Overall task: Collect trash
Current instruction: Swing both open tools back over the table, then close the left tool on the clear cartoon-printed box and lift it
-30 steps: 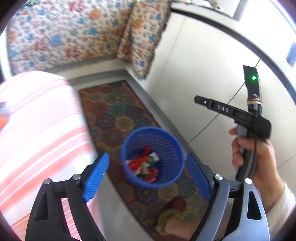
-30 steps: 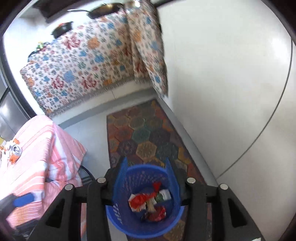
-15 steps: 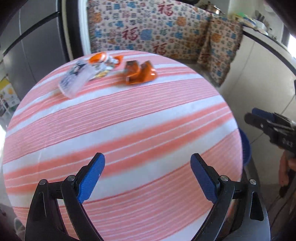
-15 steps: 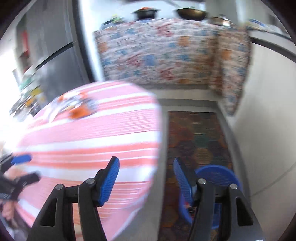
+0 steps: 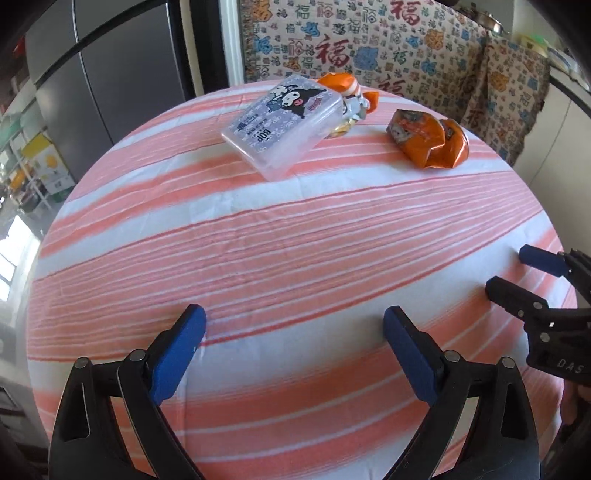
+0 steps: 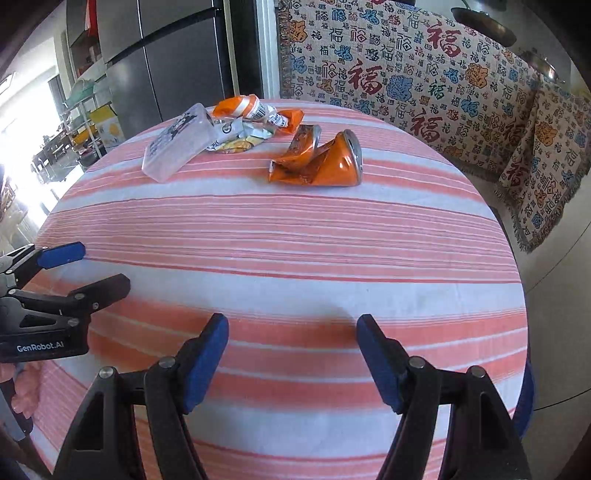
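A home kitchen (fridge (image 6: 166, 55), pans (image 6: 484, 22), cloth-covered table (image 6: 295, 251)).

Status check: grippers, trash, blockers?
Left gripper open, empty; right gripper open, empty. Crushed can, wrappers, plastic box untouched on far tablecloth. Path unobstructed.

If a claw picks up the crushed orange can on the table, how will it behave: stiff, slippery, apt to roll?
The crushed orange can looks flattened and creased, so it will probably not roll. Being empty-looking thin metal, it is likely light and may dent further under a firm squeeze. Its glossy skin may slip a little, though the folds give the open right claw edges to grip.
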Available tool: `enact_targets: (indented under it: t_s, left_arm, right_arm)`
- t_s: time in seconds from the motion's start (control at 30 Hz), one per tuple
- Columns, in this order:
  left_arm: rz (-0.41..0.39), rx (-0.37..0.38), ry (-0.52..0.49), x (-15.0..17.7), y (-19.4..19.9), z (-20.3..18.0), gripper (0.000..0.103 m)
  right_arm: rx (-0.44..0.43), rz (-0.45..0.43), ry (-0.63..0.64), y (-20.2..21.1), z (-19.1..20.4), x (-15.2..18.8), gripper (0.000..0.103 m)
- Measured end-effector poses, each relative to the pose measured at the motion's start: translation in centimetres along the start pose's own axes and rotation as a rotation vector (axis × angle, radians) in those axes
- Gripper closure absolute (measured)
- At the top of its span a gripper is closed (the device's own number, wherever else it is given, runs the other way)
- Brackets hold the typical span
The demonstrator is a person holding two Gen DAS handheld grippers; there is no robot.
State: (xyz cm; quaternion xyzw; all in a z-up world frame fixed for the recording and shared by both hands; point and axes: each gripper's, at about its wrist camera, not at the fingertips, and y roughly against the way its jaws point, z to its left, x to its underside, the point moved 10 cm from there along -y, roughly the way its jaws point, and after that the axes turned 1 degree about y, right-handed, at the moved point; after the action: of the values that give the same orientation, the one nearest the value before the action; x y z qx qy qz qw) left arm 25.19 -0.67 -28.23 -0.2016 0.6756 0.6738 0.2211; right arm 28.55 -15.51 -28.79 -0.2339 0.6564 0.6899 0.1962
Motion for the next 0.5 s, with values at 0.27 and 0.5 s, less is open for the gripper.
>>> enact_targets:
  t_s: [0.27, 0.5]
  left_arm:
    - [0.016, 0.03, -0.046, -3.1, -2.0, 2.5, 0.001]
    - [-0.044, 0.166, -0.205, -9.4, -2.1, 1.4, 0.001]
  right_arm:
    - [0.029, -0.044, -0.01, -0.5, 0.3, -0.7, 0.02]
    - [0.031, -0.043, -0.008, -0.4, 0.2, -0.7, 0.02]
